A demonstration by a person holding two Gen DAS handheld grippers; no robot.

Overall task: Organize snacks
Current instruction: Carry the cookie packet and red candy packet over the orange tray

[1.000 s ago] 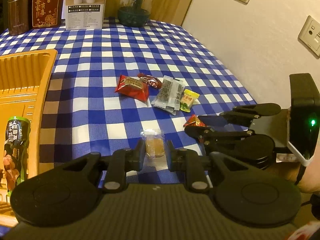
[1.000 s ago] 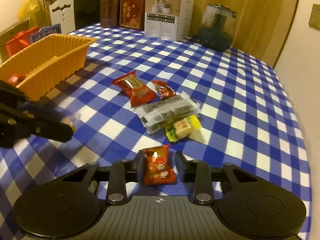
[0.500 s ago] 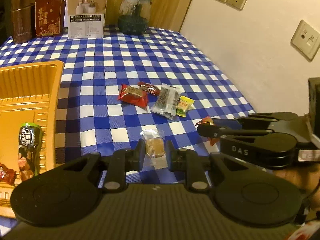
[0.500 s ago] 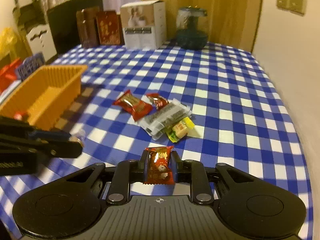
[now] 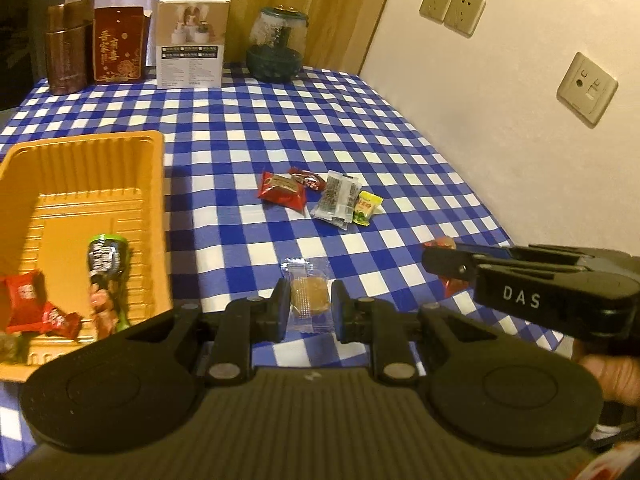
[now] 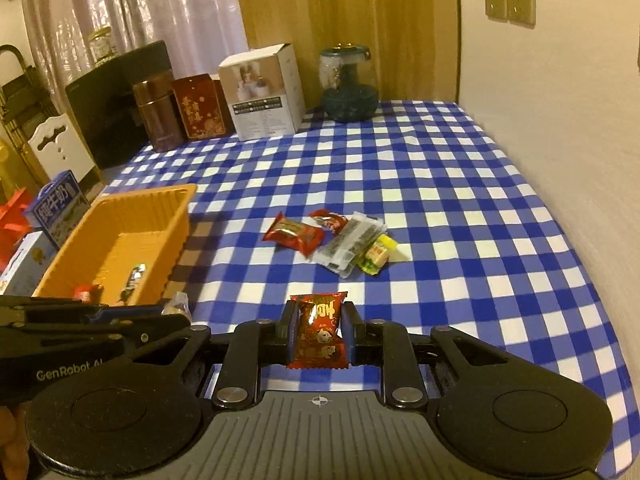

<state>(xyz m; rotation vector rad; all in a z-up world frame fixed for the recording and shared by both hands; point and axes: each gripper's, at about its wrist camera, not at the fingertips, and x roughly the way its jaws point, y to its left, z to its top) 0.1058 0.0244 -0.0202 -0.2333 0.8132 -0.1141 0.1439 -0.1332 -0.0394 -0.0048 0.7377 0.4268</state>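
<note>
- Checked blue-and-white tablecloth (image 6: 460, 208) covers the table under warm, dim light, with a pale wall along its right edge.
- Nearest, the left gripper (image 5: 310, 312) is closed on a clear-wrapped biscuit (image 5: 309, 295), pinched by its sides. The slick film could slide out if the claw tilts on the way to the tray.
- Beside it, the right gripper (image 6: 318, 336) is clamped on a red candy packet (image 6: 320, 330), held upright by its middle. The crinkly wrapper may fold and slip free.
- Both claws sit close together near the front edge, so they could knock each other when both turn toward the same place.
- At the left edge stands the orange tray (image 5: 158, 216), already holding a green-topped packet (image 5: 105, 264) and red sweets (image 5: 38, 304). Its near wall could catch a low-carried snack.
- Further in, mid-cloth, lie a red packet (image 6: 294, 235), a small dark-red candy (image 6: 329, 219), a clear seaweed-like pack (image 6: 352, 242) and a yellow-green sweet (image 6: 376, 257), overlapping; picking one may drag its neighbour.
- Along the far edge stand boxes (image 6: 262, 92) and a glass jar (image 6: 350, 84), well apart from the work.
</note>
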